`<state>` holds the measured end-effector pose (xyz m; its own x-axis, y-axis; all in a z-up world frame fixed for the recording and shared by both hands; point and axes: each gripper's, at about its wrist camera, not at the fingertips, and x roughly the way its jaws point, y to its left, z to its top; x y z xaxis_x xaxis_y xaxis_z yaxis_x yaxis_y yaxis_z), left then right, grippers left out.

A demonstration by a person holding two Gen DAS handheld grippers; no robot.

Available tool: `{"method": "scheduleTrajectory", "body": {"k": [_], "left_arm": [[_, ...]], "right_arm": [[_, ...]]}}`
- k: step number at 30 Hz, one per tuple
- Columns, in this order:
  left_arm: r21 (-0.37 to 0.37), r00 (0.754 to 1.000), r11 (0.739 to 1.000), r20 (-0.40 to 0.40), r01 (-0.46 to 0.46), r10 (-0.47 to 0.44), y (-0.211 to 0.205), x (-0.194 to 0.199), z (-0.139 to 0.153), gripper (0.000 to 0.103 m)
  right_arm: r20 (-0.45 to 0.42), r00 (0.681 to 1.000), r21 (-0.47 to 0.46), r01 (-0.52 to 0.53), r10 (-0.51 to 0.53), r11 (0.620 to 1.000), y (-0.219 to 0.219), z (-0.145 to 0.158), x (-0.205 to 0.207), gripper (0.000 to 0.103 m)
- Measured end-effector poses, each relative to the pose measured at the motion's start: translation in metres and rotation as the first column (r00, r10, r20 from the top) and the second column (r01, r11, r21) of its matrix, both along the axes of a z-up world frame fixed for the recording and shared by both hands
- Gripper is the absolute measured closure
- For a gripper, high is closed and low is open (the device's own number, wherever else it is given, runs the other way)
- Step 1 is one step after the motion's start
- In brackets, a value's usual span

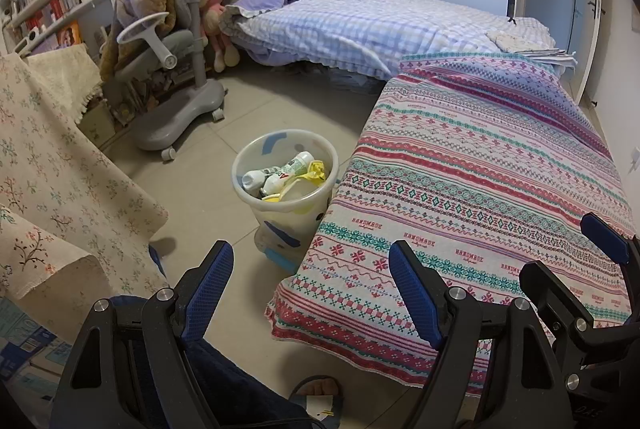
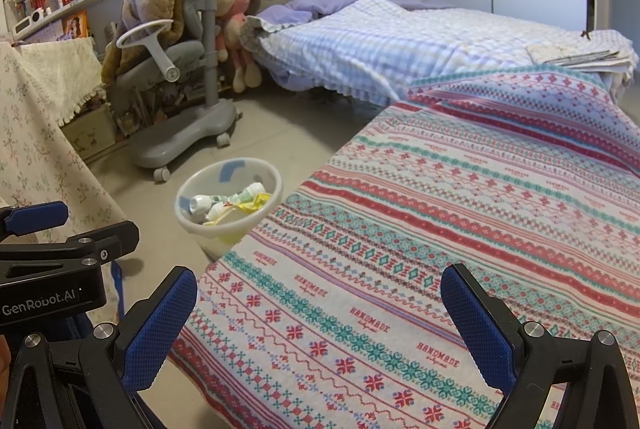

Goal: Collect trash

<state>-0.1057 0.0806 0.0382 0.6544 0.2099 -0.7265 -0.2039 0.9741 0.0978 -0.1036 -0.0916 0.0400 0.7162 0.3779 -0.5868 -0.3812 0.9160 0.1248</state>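
Bedroom floor, trash bin [image 1: 285,173] beside patterned bedspread [image 1: 480,197], already holding bottles [image 1: 280,171] and yellow wrappers [image 1: 316,173]. Left gripper [image 1: 312,293] and right gripper [image 2: 320,329] both spread wide, empty. No loose litter visible; collection seemingly near complete.

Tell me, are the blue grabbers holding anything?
No. The left gripper and the right gripper are both open and empty. The trash sits in the bin.
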Motion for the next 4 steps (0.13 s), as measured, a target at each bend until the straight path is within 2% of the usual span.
{"method": "scheduleTrajectory", "body": {"k": [4], "left_arm": [[0.001, 1.0, 1.0, 0.0, -0.005, 0.005, 0.0001, -0.0005, 0.0008, 0.021]], "right_arm": [[-0.001, 1.0, -0.001, -0.002, 0.002, 1.0, 0.0, -0.0007, 0.0004, 0.002]]}}
